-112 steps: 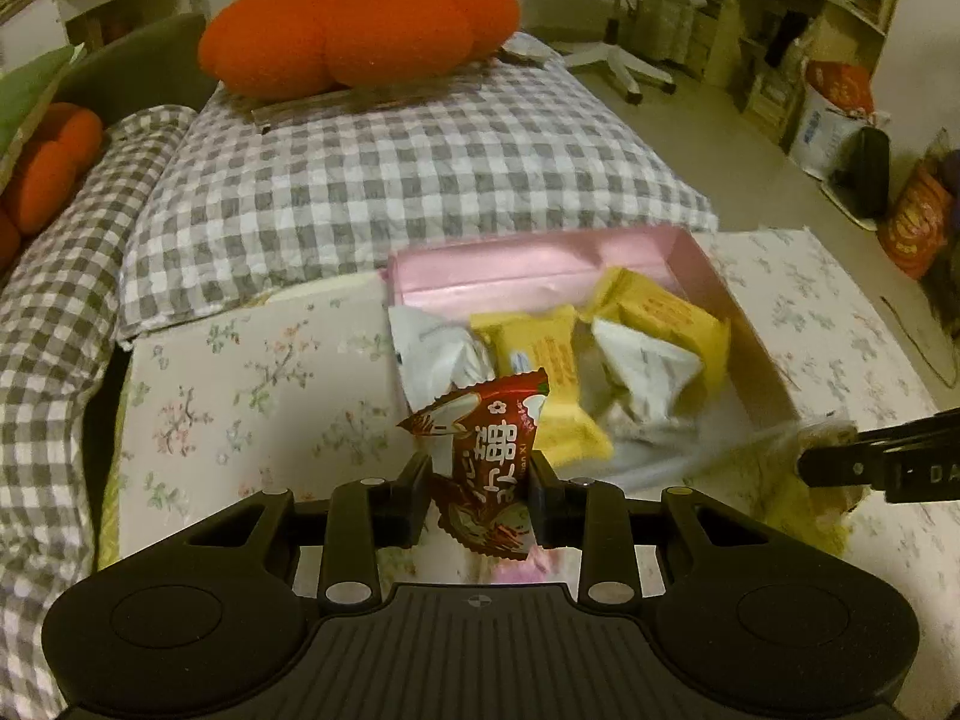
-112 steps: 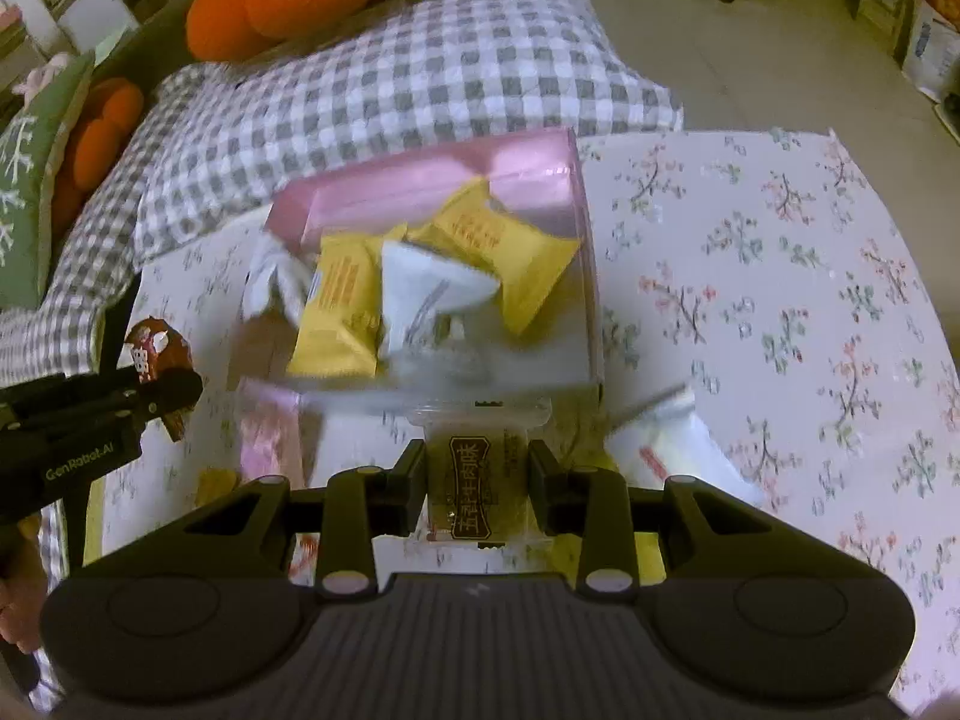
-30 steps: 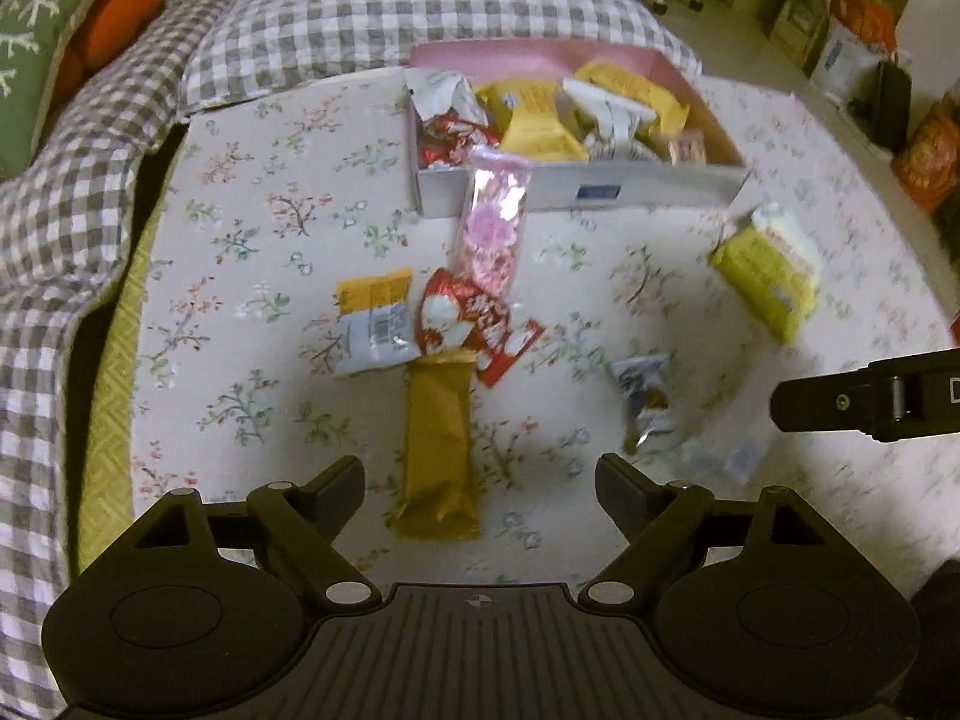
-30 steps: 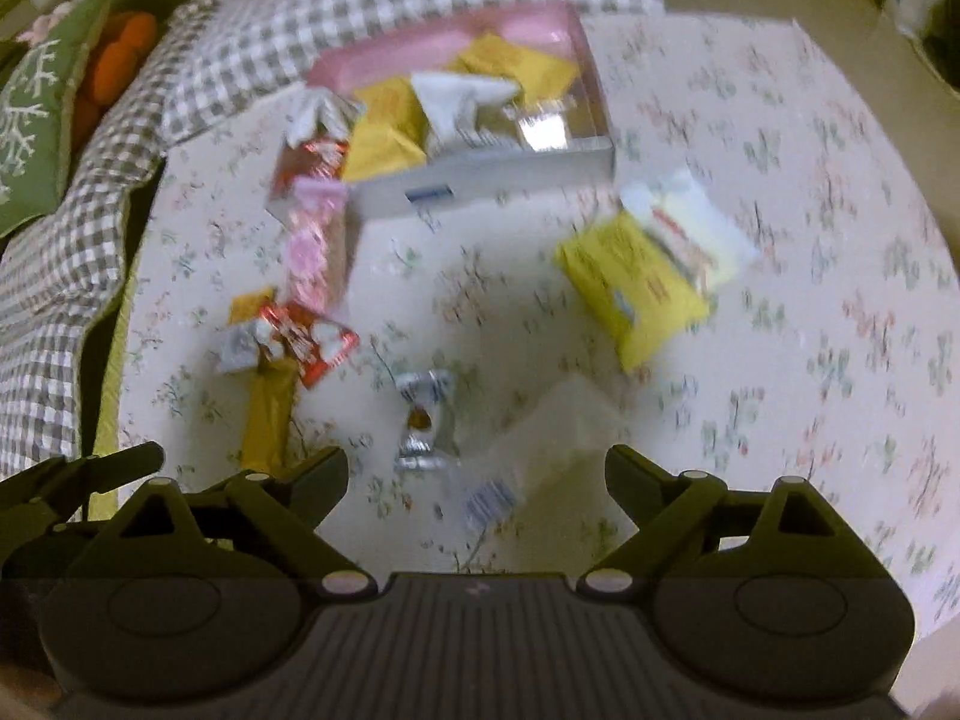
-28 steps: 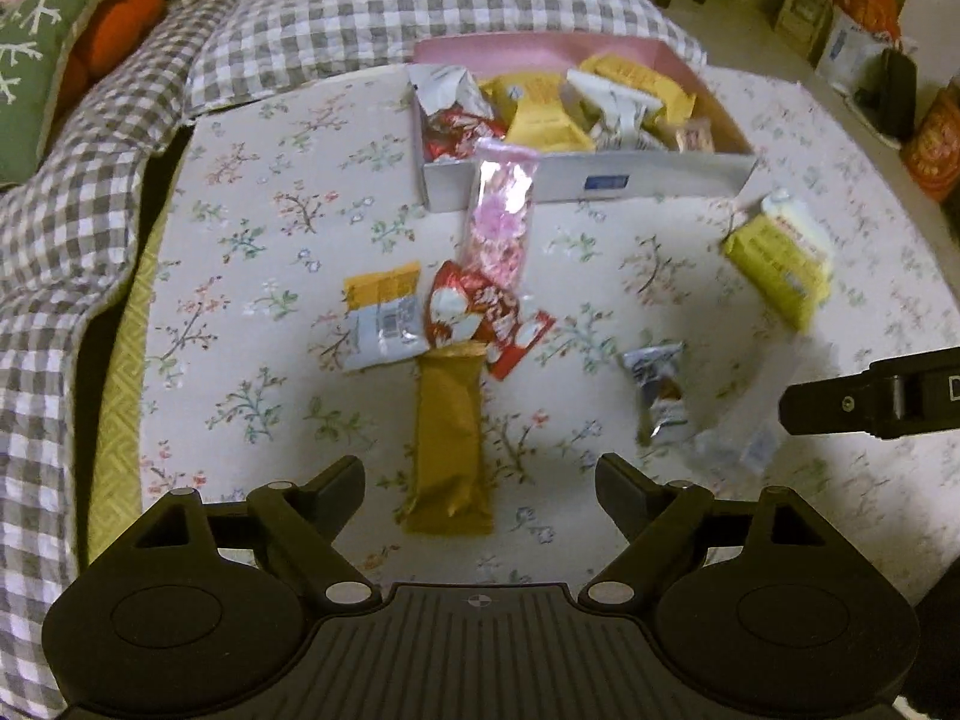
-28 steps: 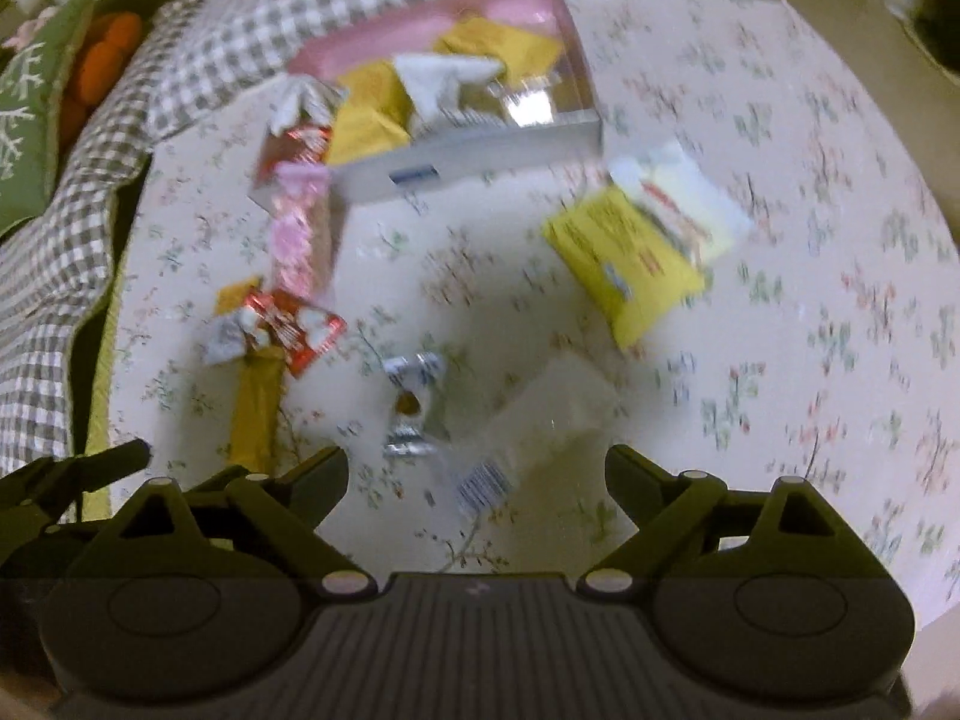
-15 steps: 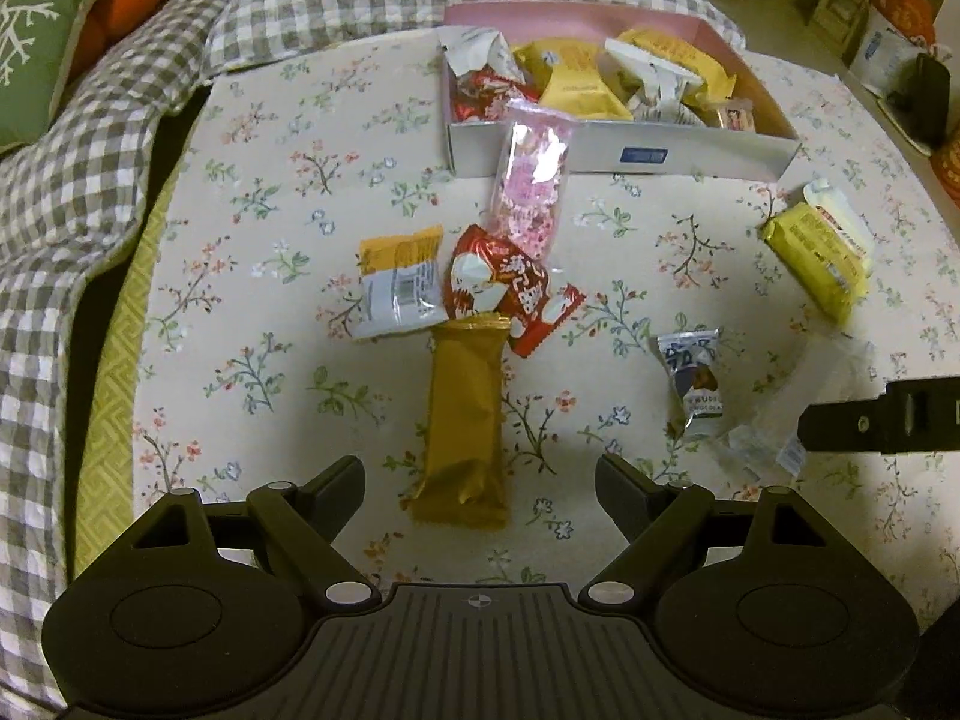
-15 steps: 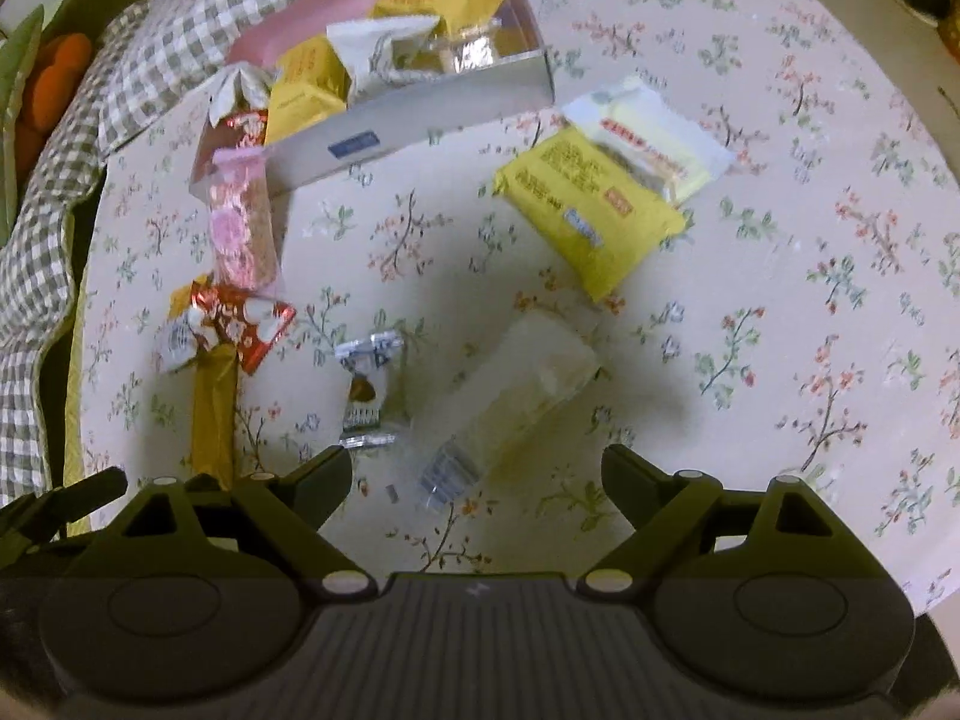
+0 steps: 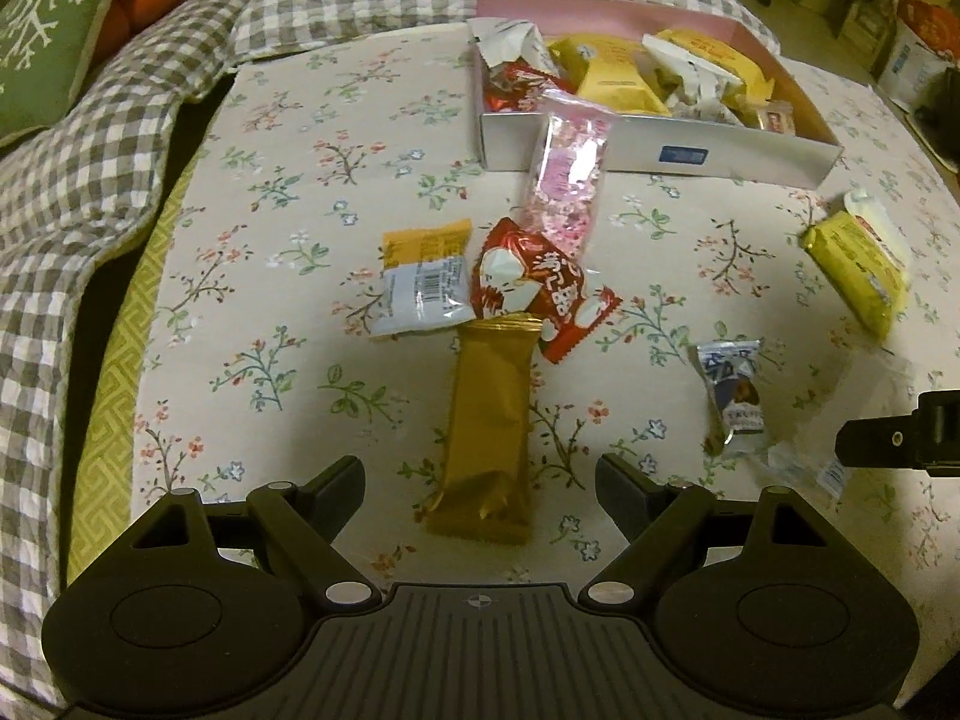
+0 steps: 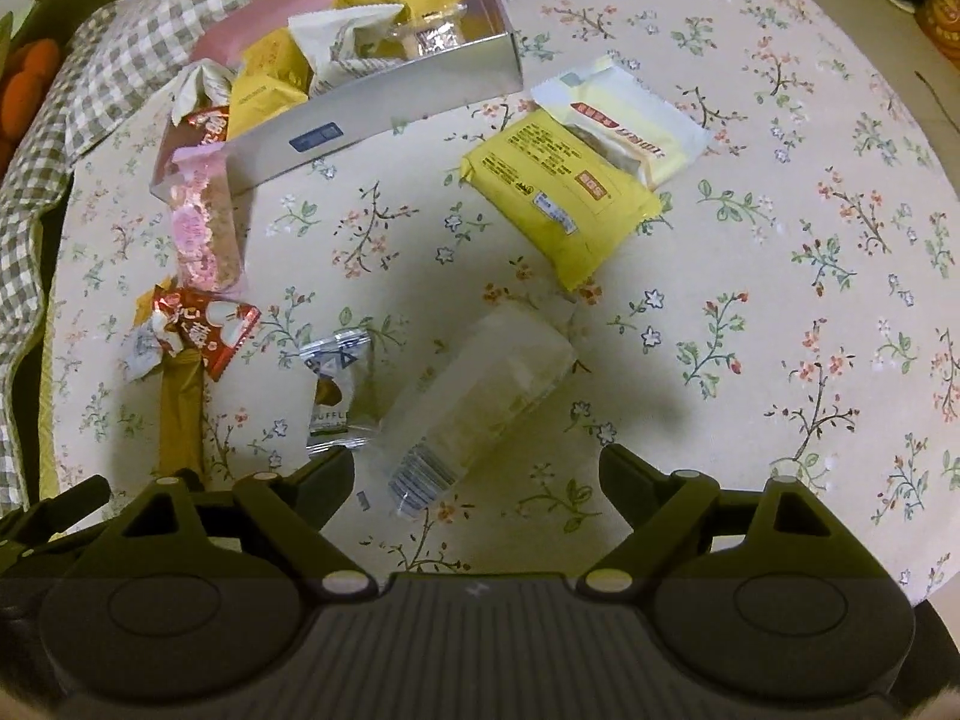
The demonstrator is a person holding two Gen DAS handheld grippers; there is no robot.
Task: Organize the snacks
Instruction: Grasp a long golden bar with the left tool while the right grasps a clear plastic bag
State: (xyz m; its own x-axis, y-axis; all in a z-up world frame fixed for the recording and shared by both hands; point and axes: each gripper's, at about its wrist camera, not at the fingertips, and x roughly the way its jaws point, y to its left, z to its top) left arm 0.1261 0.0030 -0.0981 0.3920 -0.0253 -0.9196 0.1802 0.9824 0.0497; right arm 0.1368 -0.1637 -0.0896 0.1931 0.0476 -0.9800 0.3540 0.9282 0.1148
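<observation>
Left claw [image 9: 480,480]: spread wide, pointing down over the gold bar [image 9: 489,426], whose near end lies between the fingers, untouched.
Right claw [image 10: 477,471]: jaws closing in, nothing pinched; the clear packet [image 10: 474,405] has its barcode end between the fingers.
Box [image 9: 708,153]: pink-lined, at the table's far side, stuffed with yellow and white snack packs.
Pink packet [image 9: 567,180]: leaning on the box's front wall.
Red packet [image 9: 540,291]: overlapping the gold bar's far end, orange-and-white packet [image 9: 423,285] just beside it.
Silver candy [image 9: 735,396]: between gold bar and clear packet.
Yellow pack [image 10: 561,189]: right of the box, touching a white pack [image 10: 624,120].
Table [image 10: 780,300]: floral cloth.
</observation>
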